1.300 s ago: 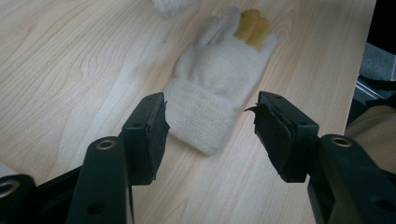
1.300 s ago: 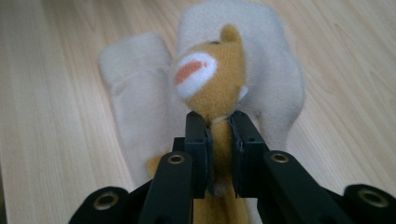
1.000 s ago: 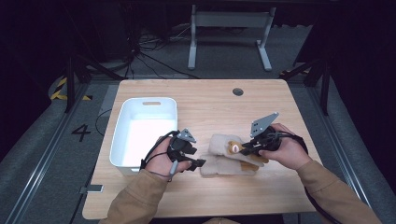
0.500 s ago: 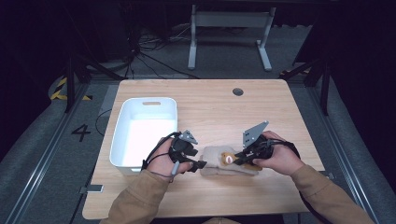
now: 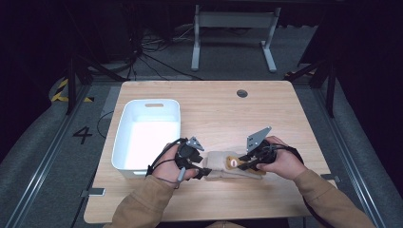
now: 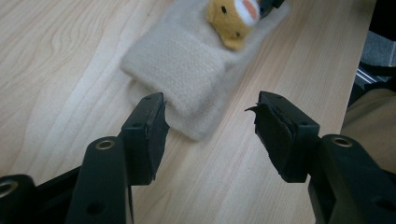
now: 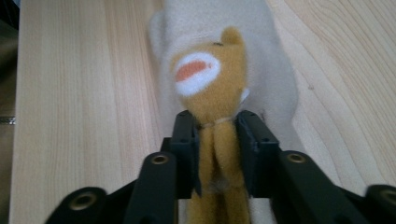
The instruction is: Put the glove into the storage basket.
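A beige knitted pouch (image 5: 219, 167) lies flat on the table near its front edge, with an orange plush animal (image 5: 233, 162) on its right half. In the right gripper view the plush (image 7: 205, 79) sits between the jaws of my right gripper (image 7: 218, 119). Both pads touch its narrow neck, and these jaws have just been opening. My left gripper (image 6: 208, 109) stands open at the pouch's (image 6: 187, 60) near end. Its pads flank that corner without pressing it. From above, the left gripper (image 5: 205, 172) is at the pouch's left end and the right gripper (image 5: 242, 163) at its right.
A white plastic bin (image 5: 122, 142) stands on the left part of the wooden table (image 5: 228, 109), just beyond my left hand. A dark cable hole (image 5: 242, 93) sits near the table's far edge. A metal frame stands on the floor behind.
My right hand has come down and a little left, bringing the plush onto the pouch. The left gripper has stayed in place.
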`<action>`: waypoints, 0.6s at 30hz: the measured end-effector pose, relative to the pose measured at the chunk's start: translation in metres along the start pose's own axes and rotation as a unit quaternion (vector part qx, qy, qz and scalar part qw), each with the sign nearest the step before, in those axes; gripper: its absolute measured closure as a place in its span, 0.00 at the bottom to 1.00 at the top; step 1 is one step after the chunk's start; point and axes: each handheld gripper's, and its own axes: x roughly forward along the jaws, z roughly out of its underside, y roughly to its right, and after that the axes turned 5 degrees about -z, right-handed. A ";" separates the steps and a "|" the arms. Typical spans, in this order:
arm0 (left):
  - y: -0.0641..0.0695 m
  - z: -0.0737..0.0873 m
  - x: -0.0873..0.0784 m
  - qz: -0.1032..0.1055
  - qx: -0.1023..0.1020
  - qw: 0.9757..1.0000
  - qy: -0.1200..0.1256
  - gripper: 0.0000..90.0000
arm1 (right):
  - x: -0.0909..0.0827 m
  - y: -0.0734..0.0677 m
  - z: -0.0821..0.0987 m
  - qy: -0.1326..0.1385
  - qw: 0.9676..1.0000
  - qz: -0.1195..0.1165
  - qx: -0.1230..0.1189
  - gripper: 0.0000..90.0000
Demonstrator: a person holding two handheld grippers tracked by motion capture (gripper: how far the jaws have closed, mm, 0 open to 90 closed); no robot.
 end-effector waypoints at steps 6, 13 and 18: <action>0.003 0.010 0.003 -0.006 -0.005 1.000 -0.010 0.51 | 0.003 -0.006 0.011 0.021 0.999 0.028 0.007 0.56; 0.008 0.014 0.007 -0.011 -0.002 1.000 -0.016 0.54 | -0.009 -0.015 0.030 0.058 0.996 0.053 0.048 0.56; 0.010 0.013 0.011 -0.014 0.001 1.000 -0.019 0.55 | -0.022 -0.023 0.045 0.083 0.991 0.077 0.073 0.56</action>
